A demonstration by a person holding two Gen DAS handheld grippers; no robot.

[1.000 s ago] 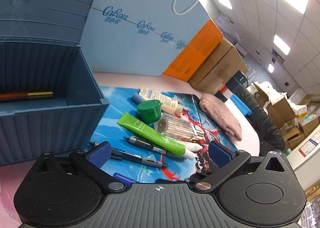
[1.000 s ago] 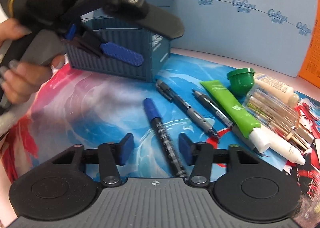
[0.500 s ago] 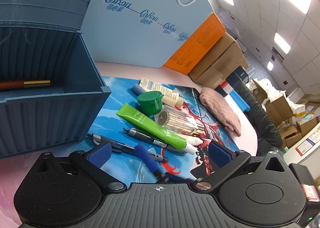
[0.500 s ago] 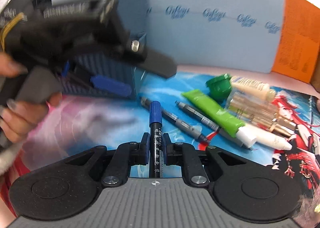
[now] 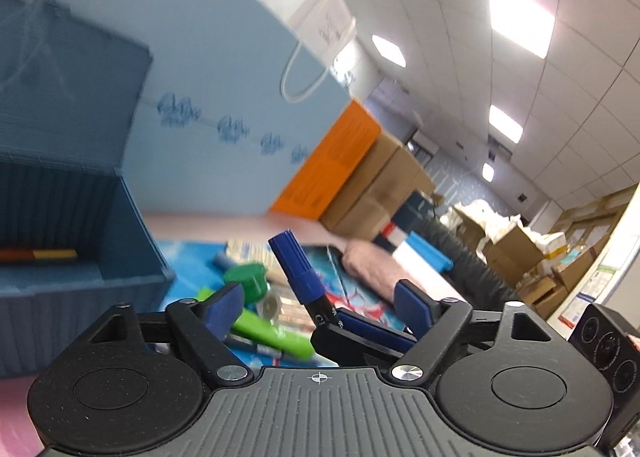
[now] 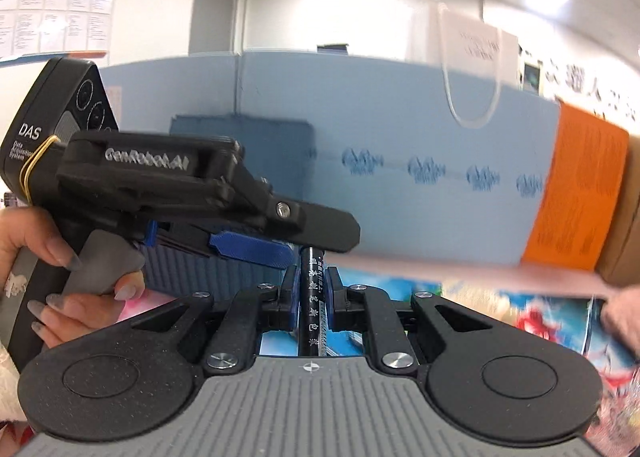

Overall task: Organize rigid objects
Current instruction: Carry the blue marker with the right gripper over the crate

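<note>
right tongs clamp blue marker; left tongs agape nr bin.

Blue-capped black marker tilts upright above the green tube.

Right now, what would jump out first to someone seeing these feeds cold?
The blue-capped marker held up off the mat, clamped in the right gripper whose fingers pinch its black barrel. Next, the left gripper, open and empty, close beside it. Behind, the open blue storage box at left holds one orange-and-gold pen.
</note>
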